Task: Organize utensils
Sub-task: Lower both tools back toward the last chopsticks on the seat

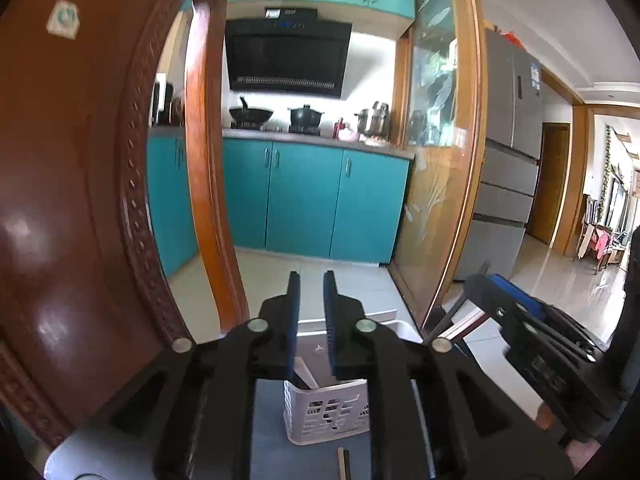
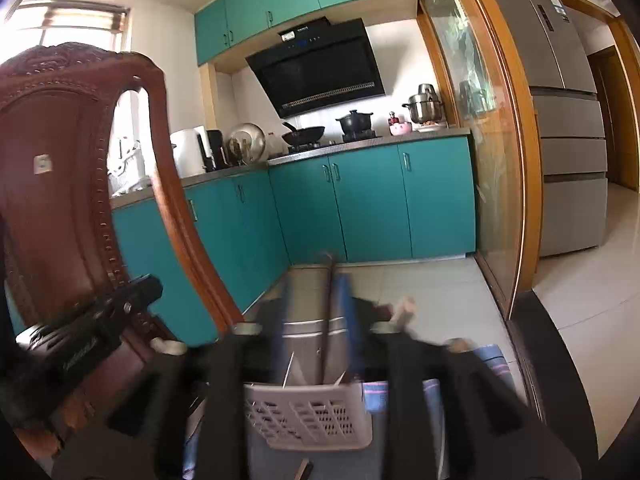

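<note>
Left tool (image 1: 311, 300) hangs released above the white basket (image 1: 326, 412), while the blurred right tool (image 2: 316, 312) grasps a dark chopstick (image 2: 327, 312) over it

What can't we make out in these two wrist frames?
- Basket contents: left wrist view, gripper fingers cover most of the opening.
- Right gripper: right wrist view, motion blur; a dark stick stands between the fingers, grip unclear.
- Stick on the table: both views, cut off by the bottom edge.
- Left gripper: open, nothing between the fingers.
</note>
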The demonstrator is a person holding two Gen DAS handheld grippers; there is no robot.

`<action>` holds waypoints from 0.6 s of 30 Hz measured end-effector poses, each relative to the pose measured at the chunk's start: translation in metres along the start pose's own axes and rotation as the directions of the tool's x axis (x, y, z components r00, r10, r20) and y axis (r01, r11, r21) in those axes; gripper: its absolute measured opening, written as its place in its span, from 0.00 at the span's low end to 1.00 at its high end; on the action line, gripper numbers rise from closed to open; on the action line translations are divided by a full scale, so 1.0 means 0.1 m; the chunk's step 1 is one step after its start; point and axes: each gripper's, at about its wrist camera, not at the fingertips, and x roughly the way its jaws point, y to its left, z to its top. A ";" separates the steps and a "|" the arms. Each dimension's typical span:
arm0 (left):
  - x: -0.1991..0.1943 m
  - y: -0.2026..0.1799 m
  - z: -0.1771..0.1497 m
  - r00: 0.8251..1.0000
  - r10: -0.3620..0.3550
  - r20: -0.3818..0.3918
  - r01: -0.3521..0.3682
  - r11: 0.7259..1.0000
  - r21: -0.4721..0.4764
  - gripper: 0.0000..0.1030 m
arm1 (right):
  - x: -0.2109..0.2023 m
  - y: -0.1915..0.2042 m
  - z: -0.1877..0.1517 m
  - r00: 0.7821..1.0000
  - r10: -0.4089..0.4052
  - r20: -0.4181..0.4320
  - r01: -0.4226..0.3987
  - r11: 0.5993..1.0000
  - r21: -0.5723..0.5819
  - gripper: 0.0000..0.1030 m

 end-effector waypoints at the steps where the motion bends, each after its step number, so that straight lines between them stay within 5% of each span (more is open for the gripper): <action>1: -0.07 0.03 0.01 1.000 0.001 0.023 -0.001 1.000 -0.012 0.14 | -0.09 0.01 -0.03 1.000 0.007 0.021 -0.006 1.000 -0.008 0.38; 5: -0.32 0.20 -0.02 0.995 0.009 0.098 0.000 0.996 -0.088 0.14 | -0.48 0.06 -0.11 0.993 0.105 0.057 -0.101 0.993 -0.062 0.37; 8: -0.42 0.25 -0.14 0.992 0.049 0.119 -0.039 0.995 -0.088 0.14 | -0.35 0.09 -0.43 0.976 0.176 -0.126 -0.183 0.982 -0.046 0.37; 9: -0.43 0.25 -0.20 0.991 0.059 0.121 -0.048 0.995 -0.092 0.14 | -0.16 0.12 -0.60 0.956 0.155 -0.249 -0.173 0.984 -0.052 0.35; 11: -0.41 0.26 -0.37 0.995 0.054 0.084 -0.046 0.994 -0.097 0.15 | 0.35 0.11 -1.09 0.858 0.041 -0.512 -0.086 0.994 -0.065 0.24; 13: -0.31 0.25 -0.53 0.999 0.048 0.017 -0.047 0.996 -0.078 0.16 | 0.65 0.08 -1.41 0.760 0.021 -0.649 -0.059 0.998 -0.037 0.24; 16: -0.14 0.24 -0.67 0.995 0.044 -0.086 -0.049 0.997 -0.059 0.17 | 0.85 0.14 -1.65 0.686 0.014 -0.727 -0.051 0.998 -0.029 0.24; 18: -0.07 0.27 -0.71 0.992 0.052 -0.119 -0.059 0.997 -0.056 0.19 | 0.93 0.23 -1.74 0.664 0.001 -0.747 -0.045 0.998 -0.038 0.24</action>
